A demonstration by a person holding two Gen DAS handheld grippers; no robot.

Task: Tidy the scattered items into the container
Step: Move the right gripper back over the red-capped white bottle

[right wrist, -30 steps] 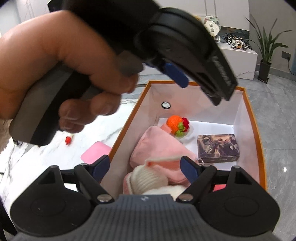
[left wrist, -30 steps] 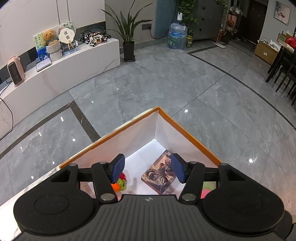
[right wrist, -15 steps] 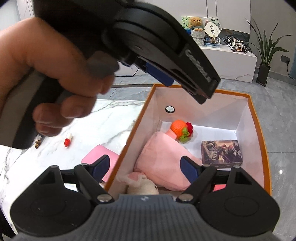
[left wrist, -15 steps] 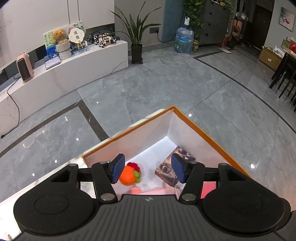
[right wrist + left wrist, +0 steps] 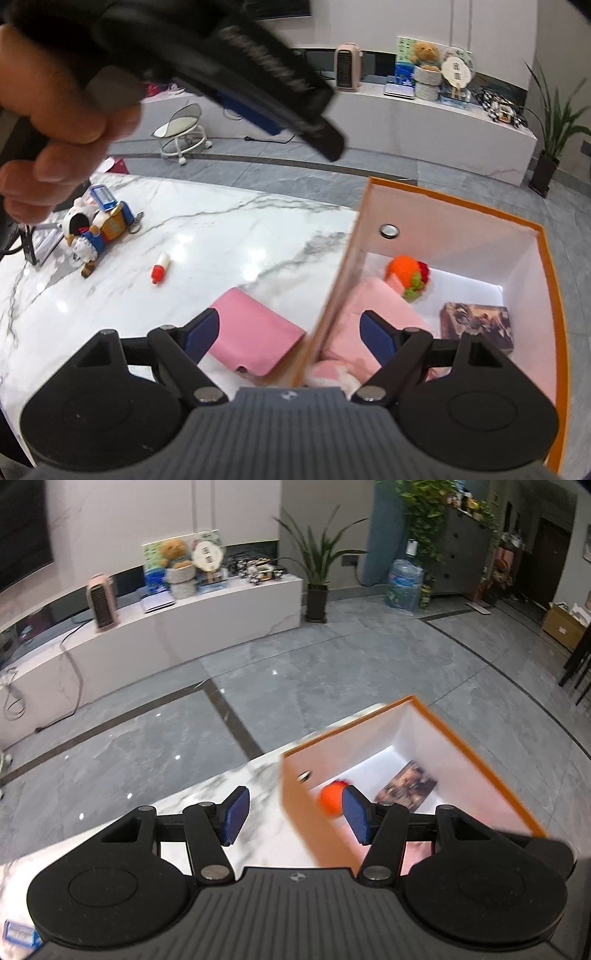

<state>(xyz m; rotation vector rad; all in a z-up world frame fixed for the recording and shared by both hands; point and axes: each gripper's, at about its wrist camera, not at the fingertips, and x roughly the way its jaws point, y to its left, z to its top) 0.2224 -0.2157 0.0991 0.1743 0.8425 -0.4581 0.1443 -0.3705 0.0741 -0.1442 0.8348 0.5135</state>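
The white box with an orange rim (image 5: 458, 201) stands at the right of the marble table (image 5: 229, 236). In it lie an orange knitted toy (image 5: 402, 271), a pink cloth (image 5: 373, 314), a picture-printed box (image 5: 476, 325) and a white-and-pink plush (image 5: 332, 376) at the near end. My right gripper (image 5: 290, 332) is open and empty, above the box's left wall and a pink wallet (image 5: 255, 339) on the table. My left gripper (image 5: 295, 816) is open and empty too, straddling that box's (image 5: 480, 753) left wall from above, with the orange toy (image 5: 330, 799) below its right finger.
A red-and-white tube (image 5: 160, 267), a blue-and-white plush doll (image 5: 96, 229) and a small blue pack (image 5: 101, 195) lie on the table's left part. A hand (image 5: 55, 110) holding the left gripper fills the upper left. Past the table's far edge is grey floor with a stool (image 5: 183, 136).
Both grippers have shifted left, from over the box's inside to over its left wall. More of the table and its scattered items shows in the right wrist view. Both stayed open.
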